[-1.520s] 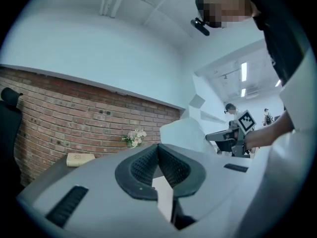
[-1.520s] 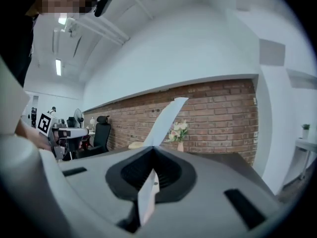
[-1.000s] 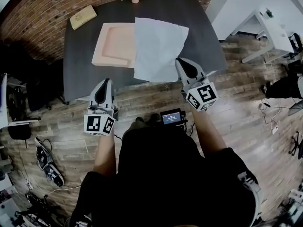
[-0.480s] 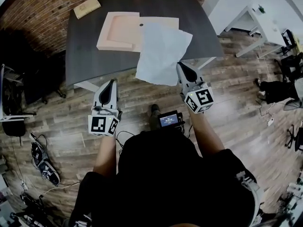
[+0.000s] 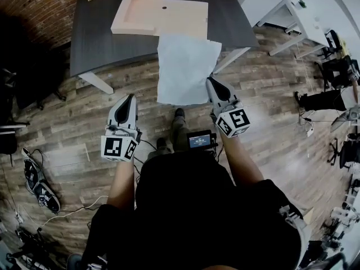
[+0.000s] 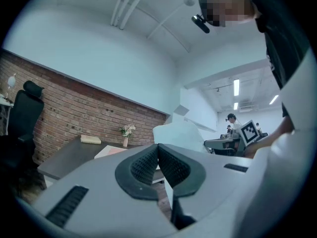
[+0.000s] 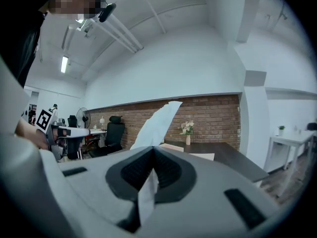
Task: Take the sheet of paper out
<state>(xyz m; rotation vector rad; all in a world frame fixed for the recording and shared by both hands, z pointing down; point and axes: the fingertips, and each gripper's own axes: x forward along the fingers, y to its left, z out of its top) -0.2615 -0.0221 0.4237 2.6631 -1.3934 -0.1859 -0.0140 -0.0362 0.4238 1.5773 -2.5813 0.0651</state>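
my right gripper (image 5: 212, 83) is clamped on a corner of the paper (image 5: 184, 69), which hangs just beside the box (image 5: 160, 14), mostly past the table (image 5: 95, 38) edge. my left gripper (image 5: 130, 98) is closed, empty.

Sheet of paper (image 5: 184, 69): a second ago spread over the right half of the pale pink box (image 5: 160, 17) and the desk (image 5: 101, 35); now drawn clear of the box, hanging mostly over the wooden floor (image 5: 270, 106), only its upper edge showing against the desk's near edge. Pale pink box: flat right half, formerly covered, now fully exposed. Right gripper (image 5: 215, 83) and left gripper (image 5: 129, 99): both have drawn back from the desk's near edge to open floor, and the desk has receded toward the top of the head view.
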